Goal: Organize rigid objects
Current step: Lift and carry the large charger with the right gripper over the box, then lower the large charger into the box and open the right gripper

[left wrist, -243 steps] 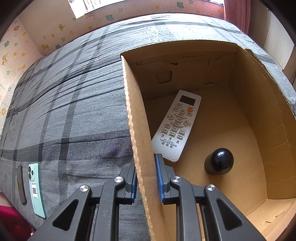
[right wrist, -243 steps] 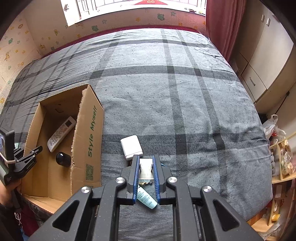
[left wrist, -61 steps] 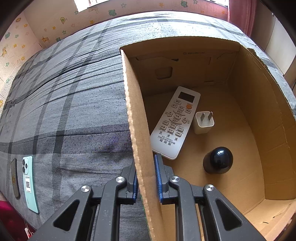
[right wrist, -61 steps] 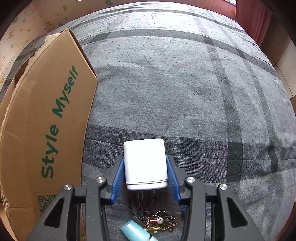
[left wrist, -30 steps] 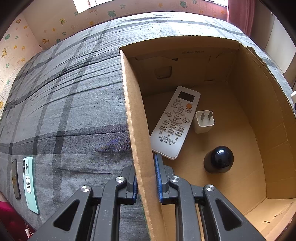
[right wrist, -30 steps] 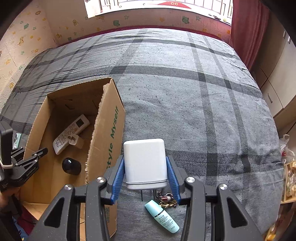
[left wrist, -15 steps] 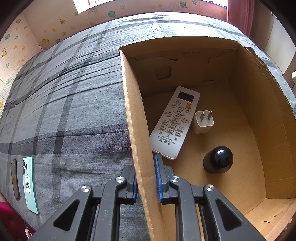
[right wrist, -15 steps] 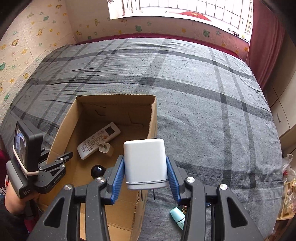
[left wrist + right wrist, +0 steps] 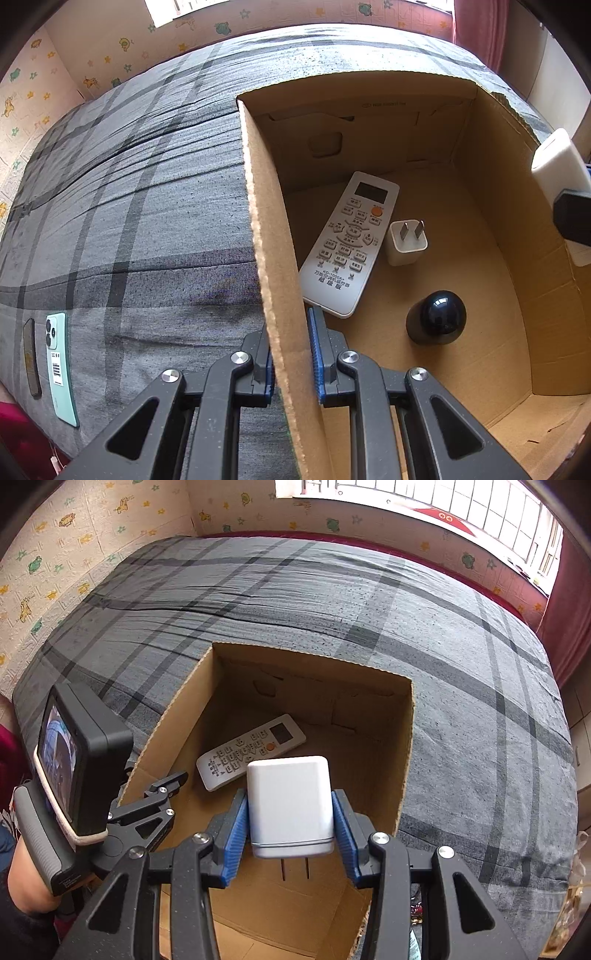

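Right tongs point(image 9: 290, 829) clamp white charger point(image 9: 289, 805) above remote point(image 9: 347, 245) marked KD-1000A

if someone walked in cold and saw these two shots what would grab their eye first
First, the big white charger clamped in the right gripper, held above the open cardboard box on the grey plaid bed. Next, the box's contents: a white remote, a small white plug touching it, and a black round-topped thing nearer the camera. The left gripper pinches the box's left wall.
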The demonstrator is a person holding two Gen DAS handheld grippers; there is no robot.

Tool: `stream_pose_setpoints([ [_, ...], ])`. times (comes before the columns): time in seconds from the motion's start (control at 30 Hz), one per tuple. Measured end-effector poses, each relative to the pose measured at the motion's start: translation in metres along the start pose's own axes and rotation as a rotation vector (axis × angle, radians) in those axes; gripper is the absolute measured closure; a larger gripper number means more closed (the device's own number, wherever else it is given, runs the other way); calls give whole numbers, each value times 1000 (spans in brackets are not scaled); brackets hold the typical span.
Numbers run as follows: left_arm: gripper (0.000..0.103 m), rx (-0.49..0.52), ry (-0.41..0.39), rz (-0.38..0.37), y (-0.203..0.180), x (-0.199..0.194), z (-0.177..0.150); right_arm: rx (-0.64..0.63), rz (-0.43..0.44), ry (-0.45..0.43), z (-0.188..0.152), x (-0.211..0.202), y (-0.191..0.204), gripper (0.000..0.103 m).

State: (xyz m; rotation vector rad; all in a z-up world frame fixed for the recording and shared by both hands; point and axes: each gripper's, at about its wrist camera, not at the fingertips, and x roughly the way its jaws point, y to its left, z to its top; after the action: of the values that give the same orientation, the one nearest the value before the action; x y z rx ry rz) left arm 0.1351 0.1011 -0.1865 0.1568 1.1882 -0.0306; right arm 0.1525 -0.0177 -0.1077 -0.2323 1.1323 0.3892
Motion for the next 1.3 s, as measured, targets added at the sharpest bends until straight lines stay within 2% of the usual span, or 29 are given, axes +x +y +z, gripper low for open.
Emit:
stream_pose_setpoints([
  [0.4,85,-1,0,-4,0,0,1,-20,-10,87,12,46,9,56],
  [0.77,85,1,-1,-8,1,0,0,-37,-38,181,5,88,15,56],
  [1.3,85,6,2,-7,0,1,0,-28,-48,232,0,102,10,55],
])
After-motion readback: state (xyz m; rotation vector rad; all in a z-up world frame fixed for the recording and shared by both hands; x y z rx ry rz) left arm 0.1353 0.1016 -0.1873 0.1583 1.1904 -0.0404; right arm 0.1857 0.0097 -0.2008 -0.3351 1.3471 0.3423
